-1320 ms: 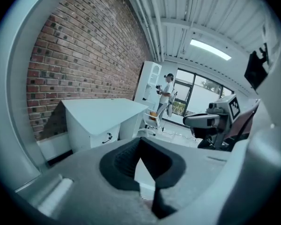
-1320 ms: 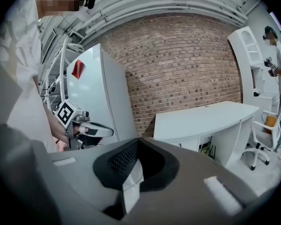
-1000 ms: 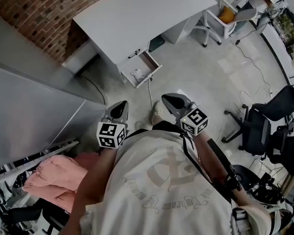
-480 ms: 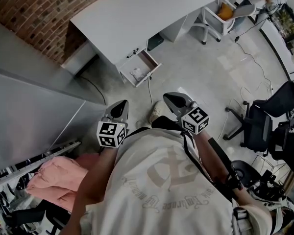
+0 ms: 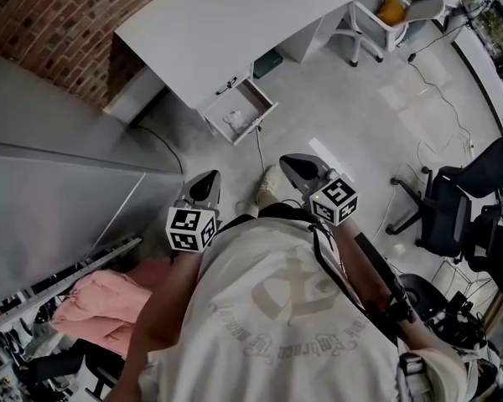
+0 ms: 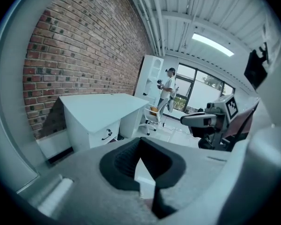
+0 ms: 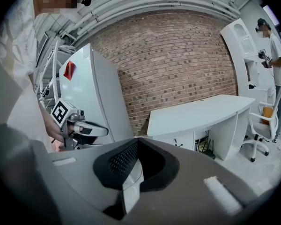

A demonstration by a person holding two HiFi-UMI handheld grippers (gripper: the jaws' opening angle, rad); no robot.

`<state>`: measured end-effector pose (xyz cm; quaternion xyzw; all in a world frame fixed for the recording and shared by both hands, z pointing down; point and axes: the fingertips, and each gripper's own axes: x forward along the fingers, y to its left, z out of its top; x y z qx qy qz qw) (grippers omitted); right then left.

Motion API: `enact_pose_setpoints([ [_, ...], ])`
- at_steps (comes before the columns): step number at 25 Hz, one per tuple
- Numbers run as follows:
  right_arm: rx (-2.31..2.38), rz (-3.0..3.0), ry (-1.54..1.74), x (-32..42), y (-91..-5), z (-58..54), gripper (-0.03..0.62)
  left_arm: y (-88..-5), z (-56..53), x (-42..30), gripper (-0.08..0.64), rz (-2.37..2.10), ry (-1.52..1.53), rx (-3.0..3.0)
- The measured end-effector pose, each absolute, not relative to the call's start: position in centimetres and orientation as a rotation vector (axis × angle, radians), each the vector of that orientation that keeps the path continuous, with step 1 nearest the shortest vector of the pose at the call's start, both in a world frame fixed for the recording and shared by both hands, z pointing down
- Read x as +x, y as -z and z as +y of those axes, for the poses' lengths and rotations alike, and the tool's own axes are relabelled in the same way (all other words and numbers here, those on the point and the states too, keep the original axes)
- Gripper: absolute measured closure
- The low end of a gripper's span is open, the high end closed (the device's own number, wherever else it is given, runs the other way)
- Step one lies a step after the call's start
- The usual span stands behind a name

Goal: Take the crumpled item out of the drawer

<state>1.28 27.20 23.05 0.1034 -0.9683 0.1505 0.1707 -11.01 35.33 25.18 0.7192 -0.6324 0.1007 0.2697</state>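
1. The left gripper (image 5: 204, 181) is held close to the person's chest, with its jaws pressed together and nothing in them.
2. The right gripper (image 5: 292, 165) is level beside it, also closed and empty.
3. A shoe (image 5: 268, 190) shows on the floor between them.
4. Farther off, the drawer (image 5: 262, 99) stands pulled out of the desk (image 5: 235, 15). The crumpled white item (image 5: 237, 123) lies inside it, well apart from both grippers.
5. A brick wall (image 5: 50, 15) stands behind the desk.

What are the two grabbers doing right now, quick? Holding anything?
Left gripper: shut, holding nothing.
Right gripper: shut, holding nothing.
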Motion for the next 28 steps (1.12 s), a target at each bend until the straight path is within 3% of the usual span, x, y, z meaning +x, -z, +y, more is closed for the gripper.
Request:
enact_pose_setpoints([
  [28,0.265,-2.726,-0.553,-3.1,-27.0,9.5,0.584,-28.4,18.8,-13.6,0.557,-1.61,-0.439,1.89],
])
